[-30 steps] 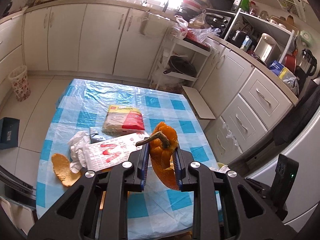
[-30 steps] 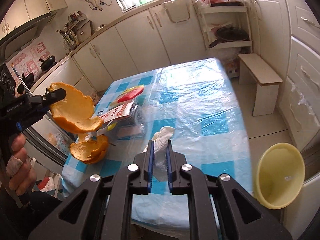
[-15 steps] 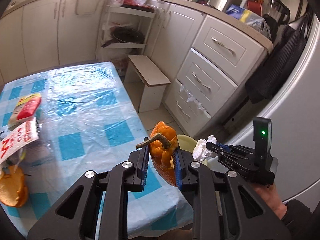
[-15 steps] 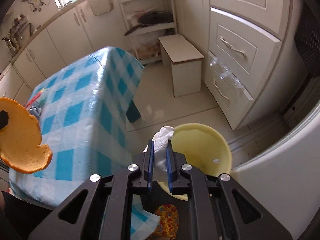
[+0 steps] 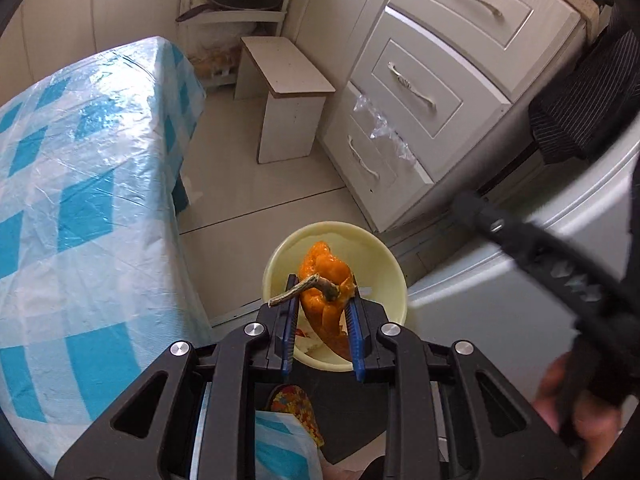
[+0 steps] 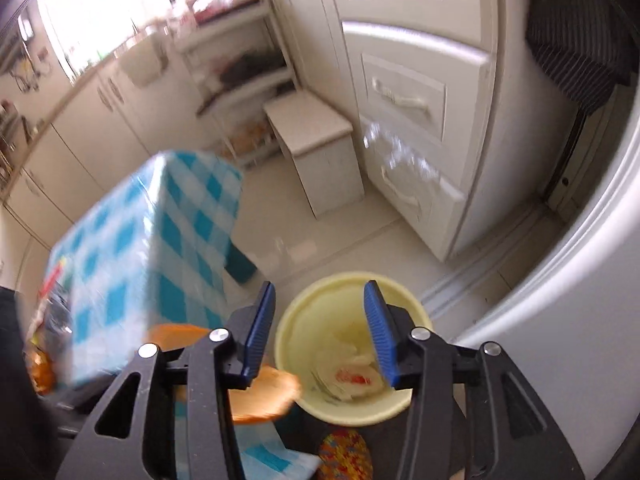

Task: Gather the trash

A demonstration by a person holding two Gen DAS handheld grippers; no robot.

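Left gripper (image 5: 322, 300): clamped on the orange peel (image 5: 326, 280), pinched between both pads.
Peel: long axis along the fingers, stem slanting left across the left finger.
Right gripper (image 6: 320, 330): jaws opening, nothing between.
Bin (image 6: 298, 316): beyond both fingertips, tissue (image 6: 352, 360) inside.

Glossy plastic tablecloth (image 5: 80, 184), matt plastic bin (image 5: 394, 268), glossy floor tiles (image 5: 256, 196)

i see the bin (image 5: 394, 268) on the floor, just right of the table (image 5: 80, 184) and near the drawers (image 5: 420, 92) behind it. the stool (image 5: 288, 80) stands between the table and the drawers, further back. the shelf rack (image 5: 236, 8) is behind the stool. my left gripper (image 5: 322, 312) is above the bin with the peel (image 5: 326, 280) in it. papers (image 6: 352, 372) lie in the bin.
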